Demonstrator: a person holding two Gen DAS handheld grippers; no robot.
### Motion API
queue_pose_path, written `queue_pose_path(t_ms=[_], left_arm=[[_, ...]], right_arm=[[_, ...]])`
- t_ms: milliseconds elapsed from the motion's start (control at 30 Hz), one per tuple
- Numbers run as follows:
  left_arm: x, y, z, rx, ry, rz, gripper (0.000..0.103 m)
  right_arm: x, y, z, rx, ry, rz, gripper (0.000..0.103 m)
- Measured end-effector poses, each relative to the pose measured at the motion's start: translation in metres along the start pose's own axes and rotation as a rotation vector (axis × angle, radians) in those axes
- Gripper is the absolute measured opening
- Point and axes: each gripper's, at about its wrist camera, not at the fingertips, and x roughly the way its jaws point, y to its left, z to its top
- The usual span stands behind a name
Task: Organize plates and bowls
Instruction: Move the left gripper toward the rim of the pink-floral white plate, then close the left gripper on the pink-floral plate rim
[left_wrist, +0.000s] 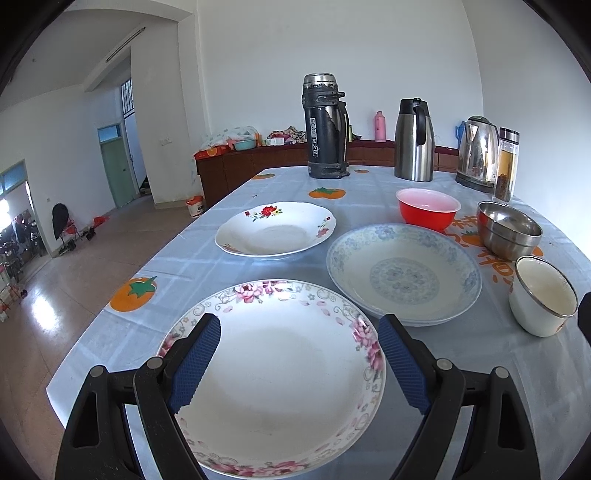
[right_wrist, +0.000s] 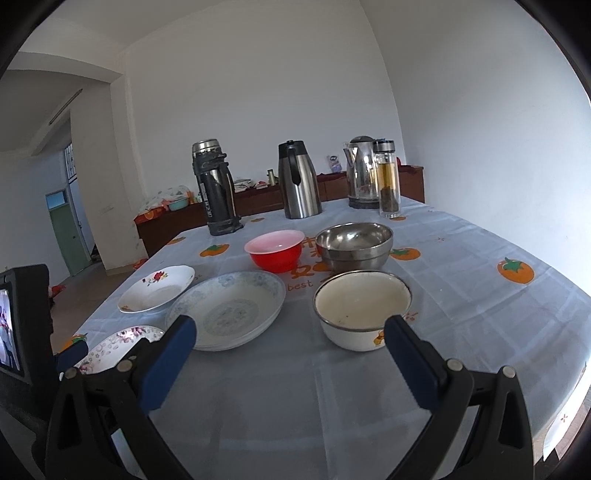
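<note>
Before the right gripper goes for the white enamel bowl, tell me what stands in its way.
Nothing visible: the right gripper is open, with only bare tablecloth between it and the white enamel bowl.

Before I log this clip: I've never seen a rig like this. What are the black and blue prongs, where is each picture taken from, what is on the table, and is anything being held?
The prongs are two hand-held grippers; a person carries one in each hand, each with a fisheye camera looking along its fingers. One picture is from the left gripper, the other from the right gripper. Both stand open and hold nothing.

On the table lie a pink-flowered plate below the left gripper, a red-flowered plate, a blue-patterned plate, a red bowl, a steel bowl and a white enamel bowl ahead of the right gripper. Flasks, a kettle and a tea bottle stand at the back.
</note>
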Motion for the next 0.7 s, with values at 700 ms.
queue_pose_path(t_ms=[700], left_arm=[[0.005, 0.074, 0.003, -0.099, 0.013, 0.040, 0.089]], right_arm=[[0.042, 0.040, -0.026, -0.045, 0.231, 0.219, 0.080]])
